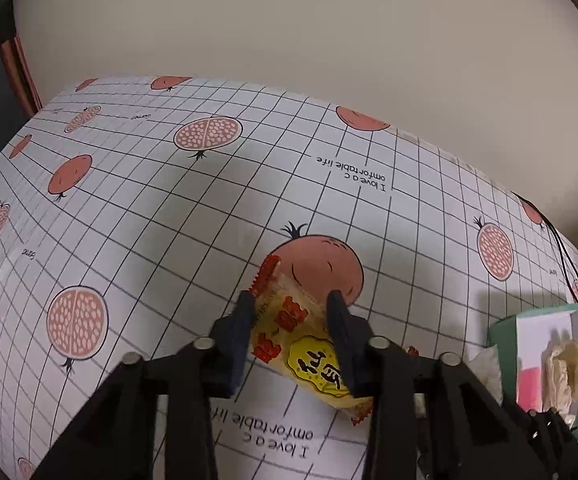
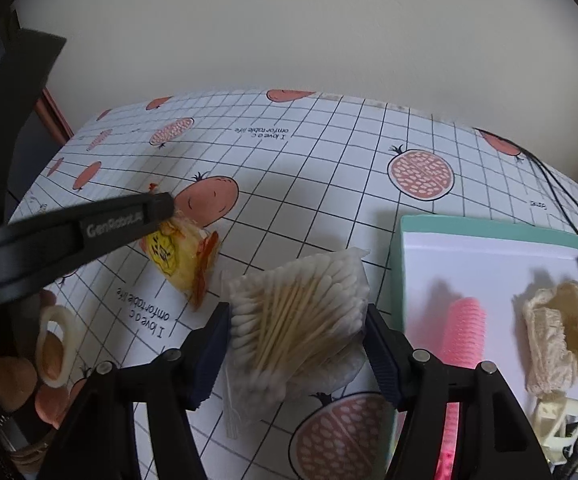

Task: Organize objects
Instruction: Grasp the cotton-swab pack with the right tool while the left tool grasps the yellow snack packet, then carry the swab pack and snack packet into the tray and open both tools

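The left gripper (image 1: 291,320) is clamping the yellow snack packet (image 1: 301,344) across its width, lifting it off the pomegranate-print tablecloth (image 1: 169,208), while the right gripper (image 2: 295,336) is pinching the bag of cotton swabs (image 2: 297,312) by its sides, probably for the teal box (image 2: 489,232) alongside.

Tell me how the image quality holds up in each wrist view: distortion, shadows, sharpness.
Left wrist view: strong fisheye bend curves the grid tablecloth; soft grey shadows lie on it; the snack packet between the left gripper fingers reads sharp. Right wrist view: same barrel distortion with dark corners; the cotton swab bag is clear, the pink roller in the box looks slightly washed out.
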The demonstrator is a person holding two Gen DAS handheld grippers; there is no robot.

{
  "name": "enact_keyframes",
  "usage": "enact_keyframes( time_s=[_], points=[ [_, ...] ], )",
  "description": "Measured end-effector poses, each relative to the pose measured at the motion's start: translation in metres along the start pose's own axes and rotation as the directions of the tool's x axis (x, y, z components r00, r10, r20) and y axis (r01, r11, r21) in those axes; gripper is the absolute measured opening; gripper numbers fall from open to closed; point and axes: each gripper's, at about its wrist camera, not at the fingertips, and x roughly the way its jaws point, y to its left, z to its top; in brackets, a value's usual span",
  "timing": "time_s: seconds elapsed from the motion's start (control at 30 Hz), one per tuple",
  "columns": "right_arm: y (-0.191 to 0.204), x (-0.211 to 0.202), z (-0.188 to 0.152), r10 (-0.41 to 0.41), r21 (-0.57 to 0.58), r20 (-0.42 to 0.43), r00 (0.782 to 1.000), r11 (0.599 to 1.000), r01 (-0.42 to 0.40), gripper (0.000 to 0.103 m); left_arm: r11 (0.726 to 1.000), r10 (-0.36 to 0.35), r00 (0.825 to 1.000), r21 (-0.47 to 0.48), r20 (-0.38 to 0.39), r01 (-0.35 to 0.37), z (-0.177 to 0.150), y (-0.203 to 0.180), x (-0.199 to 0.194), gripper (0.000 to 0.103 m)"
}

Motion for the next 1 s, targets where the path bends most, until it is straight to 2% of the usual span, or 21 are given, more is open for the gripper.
enact_keyframes(
  time_s=[0.07,0.2,0.4,0.5,0.57,0.73,1.0],
  points=[
    [0.001,-0.006,-0.001,0.003,-0.005,0.006,1.0,1.0,-0.003,0.067,1.0,0.02,1.0,0.016,0.018,-0.021,-0.003,-0.001,-0.008,0.018],
    [0.001,-0.016,-0.004,0.007,-0.005,0.011,1.0,1.0,-0.007,0.067,1.0,0.022,1.0,0.011,0.022,-0.022,-0.01,0.003,-0.019,0.009],
    [-0.006,-0.031,-0.003,0.019,0.014,0.037,0.999,1.0,-0.02,0.067,0.999,-0.008,1.0,-0.052,0.016,0.009,-0.021,0.016,-0.033,0.008],
    [-0.012,-0.034,-0.002,0.025,0.029,0.045,0.999,0.999,-0.026,0.067,0.988,-0.069,0.998,-0.139,0.007,0.069,-0.022,0.025,-0.037,0.008],
    [-0.016,-0.036,0.0,0.028,0.038,0.051,0.998,0.999,-0.03,0.067,0.984,-0.079,0.997,-0.164,-0.011,0.076,-0.021,0.026,-0.036,0.013],
    [-0.029,-0.047,0.005,0.021,0.047,0.09,0.996,0.999,-0.025,0.067,0.98,-0.102,0.995,-0.17,-0.004,0.099,-0.016,0.015,-0.03,0.053],
    [-0.055,-0.056,0.01,-0.011,0.072,0.12,0.993,0.997,0.002,0.067,0.984,-0.099,0.992,-0.157,-0.074,0.086,-0.011,-0.013,0.001,0.061]
  ],
)
